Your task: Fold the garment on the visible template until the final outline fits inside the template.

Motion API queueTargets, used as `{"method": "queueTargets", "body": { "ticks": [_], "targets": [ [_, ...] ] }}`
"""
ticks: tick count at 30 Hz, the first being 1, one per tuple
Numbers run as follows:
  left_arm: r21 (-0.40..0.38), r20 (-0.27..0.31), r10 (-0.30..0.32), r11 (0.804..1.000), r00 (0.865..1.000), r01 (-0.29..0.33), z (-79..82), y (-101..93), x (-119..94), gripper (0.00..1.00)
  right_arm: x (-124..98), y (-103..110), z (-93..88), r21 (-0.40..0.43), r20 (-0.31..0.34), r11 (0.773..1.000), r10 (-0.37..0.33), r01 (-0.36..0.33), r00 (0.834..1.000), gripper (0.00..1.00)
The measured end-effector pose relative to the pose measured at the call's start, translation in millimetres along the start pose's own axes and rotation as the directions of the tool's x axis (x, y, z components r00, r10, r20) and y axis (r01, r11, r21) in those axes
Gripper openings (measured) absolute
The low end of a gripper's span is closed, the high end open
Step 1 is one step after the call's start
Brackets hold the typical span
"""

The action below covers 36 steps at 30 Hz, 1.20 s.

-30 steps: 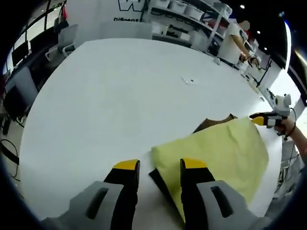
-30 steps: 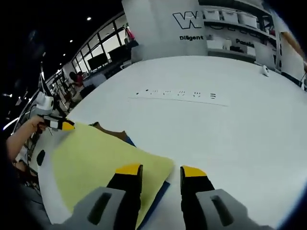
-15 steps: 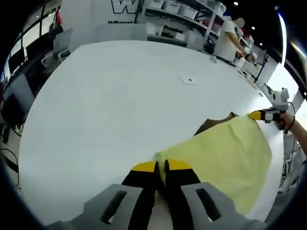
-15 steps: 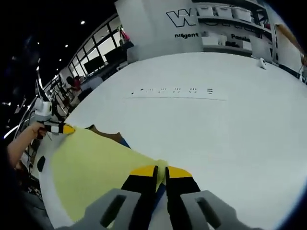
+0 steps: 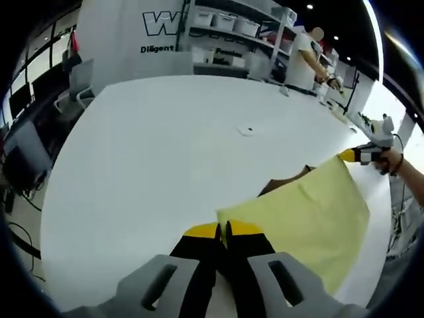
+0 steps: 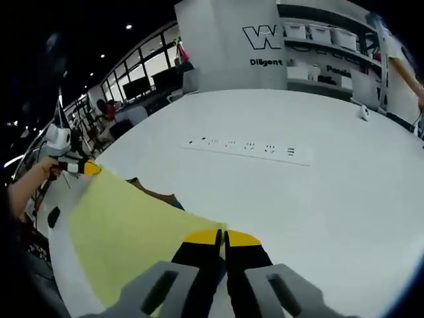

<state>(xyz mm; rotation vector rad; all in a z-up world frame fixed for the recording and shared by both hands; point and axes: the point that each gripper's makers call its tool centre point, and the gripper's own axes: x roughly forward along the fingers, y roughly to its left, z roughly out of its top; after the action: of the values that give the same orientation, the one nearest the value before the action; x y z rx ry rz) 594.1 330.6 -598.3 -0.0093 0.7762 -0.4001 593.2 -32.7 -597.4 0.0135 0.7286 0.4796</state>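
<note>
Pale yellow garment [image 5: 305, 212], plain with no pattern, spread on a white table [image 5: 159, 146], and a strip of brown [image 5: 281, 183] peeks out beyond its edge. The left gripper [image 5: 222, 230] shows yellow tips on black jaws over grey bodies, and the right gripper [image 6: 222, 236] wears the same colours.

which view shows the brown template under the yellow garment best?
Left gripper view: the brown template peeks out clearly past the yellow fabric garment's far edge on the white table. Right gripper view shows a smaller brown sliver beyond the garment.
</note>
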Motion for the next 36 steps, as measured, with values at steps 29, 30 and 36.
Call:
{"method": "queueTargets", "body": {
  "ticks": [29,30,36],
  "targets": [
    [0.073,-0.032,0.166,0.984,0.986,-0.163,-14.3,25.0,24.3,0.28,25.7,-28.4,-12.2,0.081,0.005,0.988,-0.134,0.133,0.991,0.15],
    [0.073,-0.022,0.168,0.983,0.986,-0.166,-11.8,25.1,20.2,0.30,23.6,-25.1,-11.2,0.108,0.011,0.988,-0.111,0.109,0.994,0.24],
    [0.012,-0.014,0.141,0.990,0.990,-0.141,-11.3,17.5,8.5,0.50,12.7,-13.7,-6.7,0.118,0.044,0.990,-0.083,0.077,0.996,0.56]
  ]
}}
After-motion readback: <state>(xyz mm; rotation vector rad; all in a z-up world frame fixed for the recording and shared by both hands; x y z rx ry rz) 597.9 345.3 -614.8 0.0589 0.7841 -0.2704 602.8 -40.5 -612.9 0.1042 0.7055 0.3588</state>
